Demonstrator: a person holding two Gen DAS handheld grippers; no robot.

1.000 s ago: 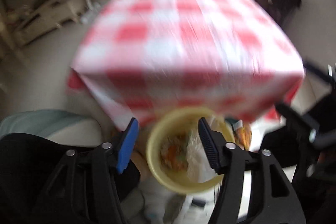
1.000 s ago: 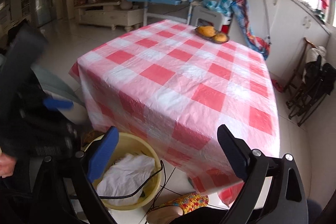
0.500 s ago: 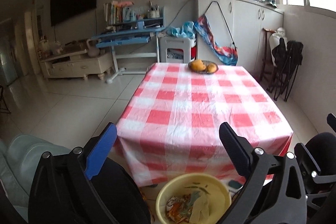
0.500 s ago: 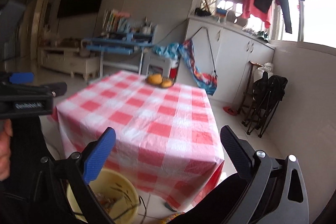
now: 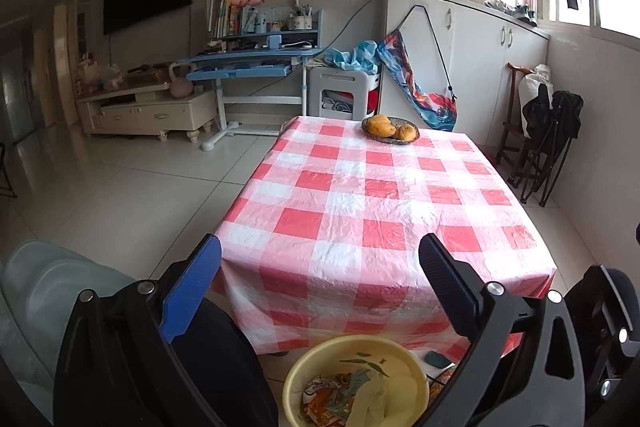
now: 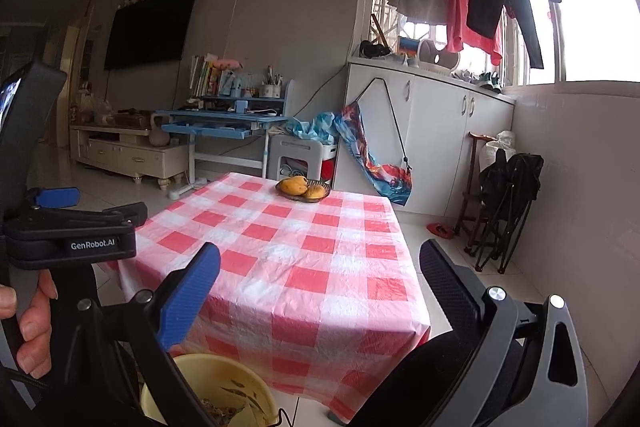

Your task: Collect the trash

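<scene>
Crumpled trash (image 5: 352, 397), round yellow plastic basin (image 5: 298, 379), glossy checked tablecloth (image 5: 372, 215)

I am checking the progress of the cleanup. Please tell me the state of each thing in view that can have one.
Left gripper: open, holding nothing; its jaws have just been opening.
Right gripper: open, holding nothing.
Basin: on the floor by the table, with trash inside.
Table: covered with a checked cloth, bare except for the fruit plate.
Plate: at the far end, holding fruit.
TV: off.
</scene>
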